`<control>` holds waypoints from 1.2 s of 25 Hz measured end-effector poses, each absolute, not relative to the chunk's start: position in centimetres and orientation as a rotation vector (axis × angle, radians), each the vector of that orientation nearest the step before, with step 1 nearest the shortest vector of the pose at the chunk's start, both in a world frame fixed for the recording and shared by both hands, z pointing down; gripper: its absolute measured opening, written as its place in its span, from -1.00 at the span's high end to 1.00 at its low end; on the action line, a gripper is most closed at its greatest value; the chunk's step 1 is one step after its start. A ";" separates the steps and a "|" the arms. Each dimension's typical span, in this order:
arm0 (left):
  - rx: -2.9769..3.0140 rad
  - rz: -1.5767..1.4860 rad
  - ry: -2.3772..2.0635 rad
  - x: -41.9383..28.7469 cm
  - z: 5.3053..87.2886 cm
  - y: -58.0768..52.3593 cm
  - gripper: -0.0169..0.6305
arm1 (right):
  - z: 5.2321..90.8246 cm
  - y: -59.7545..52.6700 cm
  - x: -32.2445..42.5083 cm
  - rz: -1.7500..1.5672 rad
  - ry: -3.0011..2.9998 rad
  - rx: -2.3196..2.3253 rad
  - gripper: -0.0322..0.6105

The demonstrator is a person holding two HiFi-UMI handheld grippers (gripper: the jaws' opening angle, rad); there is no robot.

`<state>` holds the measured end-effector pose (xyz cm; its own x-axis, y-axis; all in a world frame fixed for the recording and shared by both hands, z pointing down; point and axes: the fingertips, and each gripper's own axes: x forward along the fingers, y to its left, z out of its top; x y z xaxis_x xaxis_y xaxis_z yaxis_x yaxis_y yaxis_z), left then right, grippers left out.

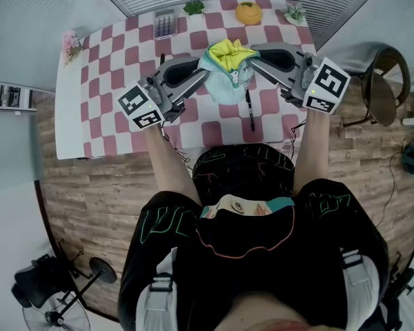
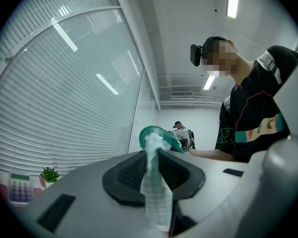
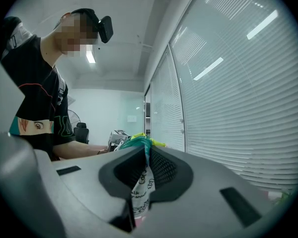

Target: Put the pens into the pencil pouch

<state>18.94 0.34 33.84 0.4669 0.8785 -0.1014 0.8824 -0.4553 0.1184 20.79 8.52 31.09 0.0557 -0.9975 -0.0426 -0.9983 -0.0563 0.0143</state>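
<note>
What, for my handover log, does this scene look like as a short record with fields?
pencil pouch: teal, yellow lining showing, mouth open
left tool: shut on the pouch's left edge
right tool: shut on its right edge
black pen: on the checkered table, outside the pouch
far table edge: calculator, small potted plant

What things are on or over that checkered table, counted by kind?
Pencil pouch: 1
Pen, plainly seen: 1
Calculator: 1
Small green plants: 2
Orange ornament: 1
Pink flowers: 1
Total: 7
</note>
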 end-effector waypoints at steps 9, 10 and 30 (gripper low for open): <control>2.613 -0.061 1.541 18.1 33.6 0.2 0.95 | 31.9 8.0 20.2 0.037 2.171 -2.234 0.81; 2.625 -0.065 1.529 18.0 33.5 0.0 0.95 | 32.1 7.8 20.1 0.028 2.181 -2.219 0.81; 2.757 -0.003 1.143 12.7 36.0 -13.4 0.95 | 35.0 -2.3 22.0 -0.220 1.964 -2.005 0.38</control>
